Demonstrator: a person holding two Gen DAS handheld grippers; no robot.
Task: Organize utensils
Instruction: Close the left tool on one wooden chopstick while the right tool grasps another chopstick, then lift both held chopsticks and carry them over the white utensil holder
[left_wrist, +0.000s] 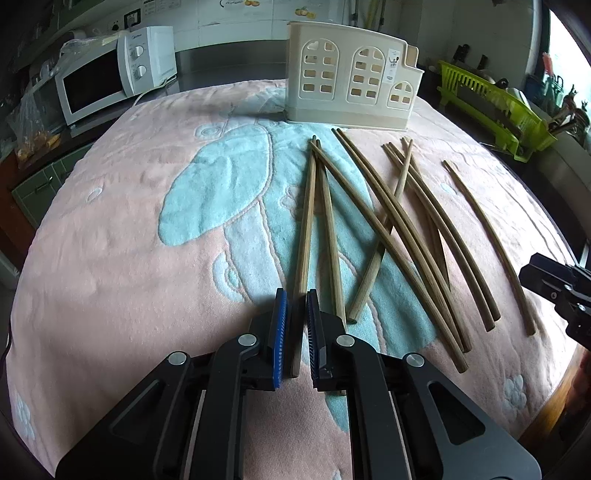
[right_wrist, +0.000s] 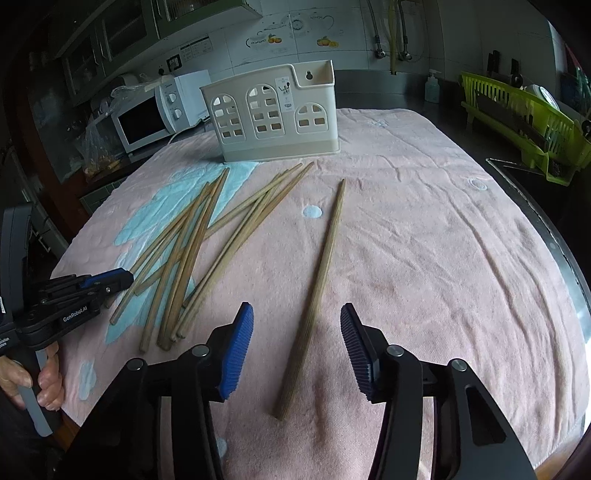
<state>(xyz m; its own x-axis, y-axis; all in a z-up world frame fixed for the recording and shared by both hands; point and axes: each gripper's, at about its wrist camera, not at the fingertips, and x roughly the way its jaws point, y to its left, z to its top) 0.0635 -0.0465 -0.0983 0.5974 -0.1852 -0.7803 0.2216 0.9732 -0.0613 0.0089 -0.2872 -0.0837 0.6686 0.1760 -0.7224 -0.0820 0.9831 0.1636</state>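
Several wooden chopsticks (left_wrist: 402, 229) lie fanned on a pink and blue towel (left_wrist: 147, 221), in front of a cream utensil holder (left_wrist: 351, 85) with arched window holes. My left gripper (left_wrist: 295, 295) is shut on the near end of the leftmost chopstick (left_wrist: 306, 221), which lies on the towel. My right gripper (right_wrist: 297, 314) is open, its jaws on either side of a lone chopstick (right_wrist: 321, 273) that lies apart, to the right of the pile (right_wrist: 192, 251). The holder (right_wrist: 273, 114) stands at the towel's far edge. The left gripper (right_wrist: 107, 280) shows at the left in the right wrist view.
A white microwave (left_wrist: 110, 77) stands at the back left. A green dish rack (left_wrist: 495, 107) stands at the right, off the towel. The towel (right_wrist: 443, 258) drops off at its near and right edges.
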